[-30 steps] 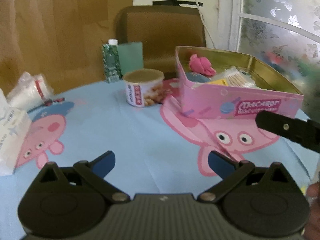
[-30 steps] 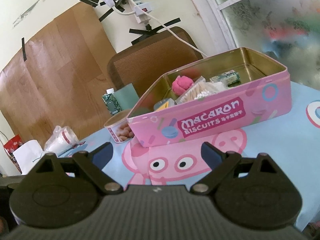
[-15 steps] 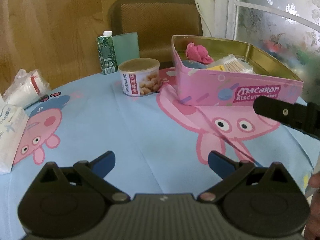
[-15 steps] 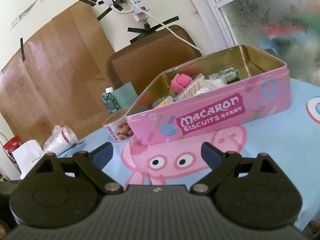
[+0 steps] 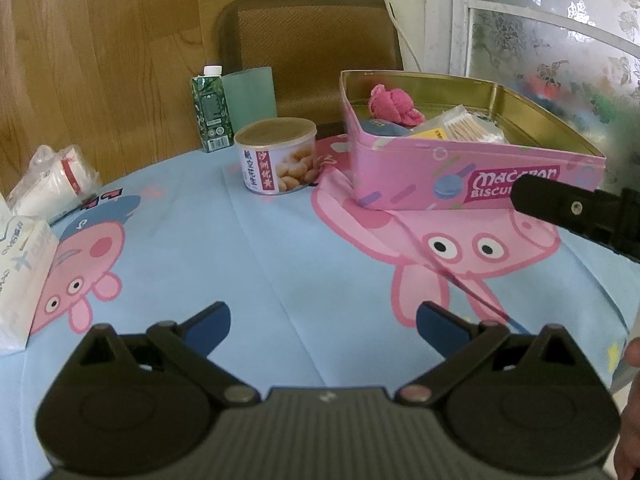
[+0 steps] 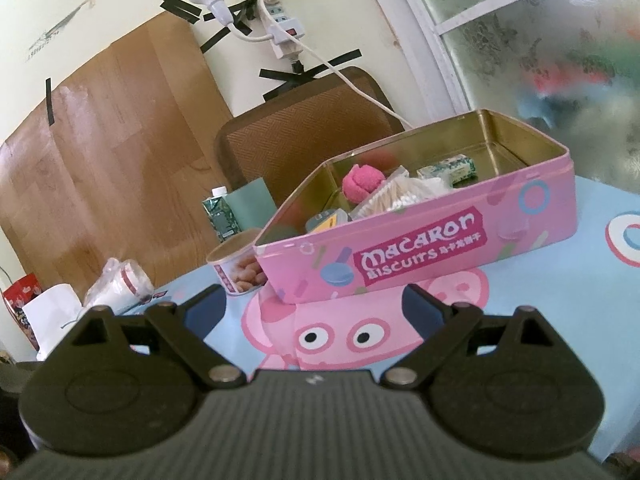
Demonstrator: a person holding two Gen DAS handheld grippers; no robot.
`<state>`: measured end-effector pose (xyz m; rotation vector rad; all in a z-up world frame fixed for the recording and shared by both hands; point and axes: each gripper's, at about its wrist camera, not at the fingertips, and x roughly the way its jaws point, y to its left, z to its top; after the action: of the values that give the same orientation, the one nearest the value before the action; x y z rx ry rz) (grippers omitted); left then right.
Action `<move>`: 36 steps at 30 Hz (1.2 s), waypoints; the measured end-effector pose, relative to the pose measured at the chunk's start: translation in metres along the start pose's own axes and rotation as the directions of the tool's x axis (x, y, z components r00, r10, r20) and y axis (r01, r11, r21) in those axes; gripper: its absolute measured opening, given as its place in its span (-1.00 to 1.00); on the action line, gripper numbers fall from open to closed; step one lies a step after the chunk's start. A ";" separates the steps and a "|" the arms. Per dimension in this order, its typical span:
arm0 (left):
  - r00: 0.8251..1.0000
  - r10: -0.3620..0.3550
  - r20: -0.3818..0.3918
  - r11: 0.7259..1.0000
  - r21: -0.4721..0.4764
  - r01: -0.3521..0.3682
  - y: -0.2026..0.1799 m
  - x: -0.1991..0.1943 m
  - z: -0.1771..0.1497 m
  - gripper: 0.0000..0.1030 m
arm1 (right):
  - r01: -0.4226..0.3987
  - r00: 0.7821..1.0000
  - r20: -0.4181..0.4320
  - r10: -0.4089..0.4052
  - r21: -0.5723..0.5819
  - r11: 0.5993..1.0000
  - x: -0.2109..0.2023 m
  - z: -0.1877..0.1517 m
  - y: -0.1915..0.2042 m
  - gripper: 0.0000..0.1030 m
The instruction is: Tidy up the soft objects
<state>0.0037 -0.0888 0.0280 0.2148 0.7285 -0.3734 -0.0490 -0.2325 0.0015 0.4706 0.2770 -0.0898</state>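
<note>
An open pink Macaron Biscuits tin (image 5: 400,184) (image 6: 520,216) stands on the blue Peppa Pig tablecloth. Inside lie a rolled pink cloth (image 5: 394,105) (image 6: 362,183), a bag of cotton swabs (image 5: 468,126) (image 6: 394,196), a small green packet (image 6: 450,168) and a blue item. My left gripper (image 5: 322,326) is open and empty, low over the cloth, well short of the tin. My right gripper (image 6: 314,306) is open and empty in front of the tin; part of it shows in the left wrist view (image 5: 568,210).
A peanut can (image 5: 278,156) (image 6: 238,266), a green drink carton (image 5: 211,110) (image 6: 220,216) and a teal card stand left of the tin. Bagged paper cups (image 5: 52,184) (image 6: 120,286) and a tissue pack (image 5: 20,276) lie far left. A brown chair (image 5: 312,48) stands behind.
Both grippers have drifted back and up a little, so the tin sits slightly lower and farther in view. Both stay open and empty. No object has moved.
</note>
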 end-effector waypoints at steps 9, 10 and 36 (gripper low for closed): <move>1.000 -0.008 -0.006 1.000 -0.003 0.008 0.000 -0.001 0.001 0.99 | 0.001 1.000 0.001 -0.001 -0.001 1.000 0.000 0.001 0.000 0.87; 1.000 -0.008 -0.008 1.000 -0.002 0.008 0.000 -0.001 0.001 0.99 | 0.002 1.000 0.001 -0.002 0.000 1.000 0.000 0.002 0.000 0.87; 1.000 0.011 -0.004 0.999 0.044 -0.011 -0.007 -0.008 -0.005 0.99 | 0.023 0.999 0.032 -0.024 0.022 0.999 -0.012 -0.003 0.001 0.87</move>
<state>-0.0080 -0.0919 0.0297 0.2607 0.7234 -0.3790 -0.0614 -0.2300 0.0028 0.4868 0.2499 -0.1232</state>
